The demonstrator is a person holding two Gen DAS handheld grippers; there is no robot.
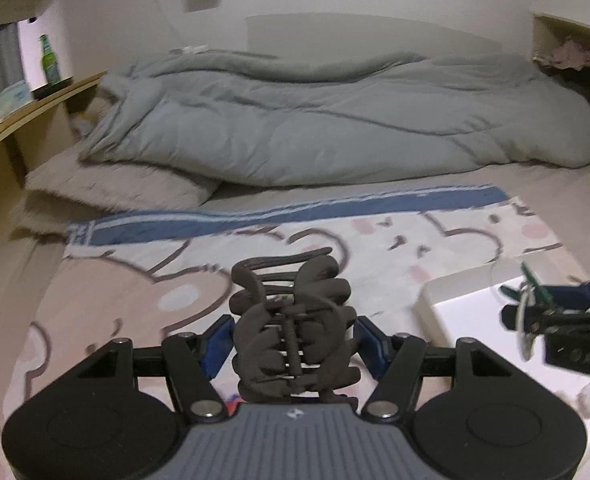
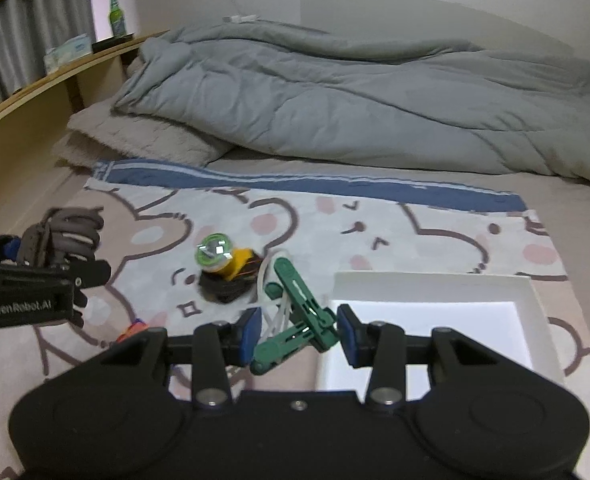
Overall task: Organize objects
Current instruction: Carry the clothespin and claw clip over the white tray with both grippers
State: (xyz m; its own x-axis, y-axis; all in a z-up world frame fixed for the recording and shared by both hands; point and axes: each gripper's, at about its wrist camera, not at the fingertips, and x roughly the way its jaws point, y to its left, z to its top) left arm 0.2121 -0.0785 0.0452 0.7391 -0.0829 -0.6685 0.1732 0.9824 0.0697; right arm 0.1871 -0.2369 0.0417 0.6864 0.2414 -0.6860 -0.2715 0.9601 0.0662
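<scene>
"GenRobot.AI" in pale letters on the black side of the left gripper (image 2: 61, 264), seen in the right wrist view. Small white logo mark on the grey housing in the left wrist view, unreadable. Green bottle (image 2: 116, 16) label too blurred.

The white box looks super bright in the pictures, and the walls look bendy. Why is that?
Right wrist view: the white box floor glares, washed out by light, and the shelf bows because the fisheye lens curves edges. Left wrist view: the box glows the same way, the blanket curves, and the pillow looks smeared by motion blur.
</scene>
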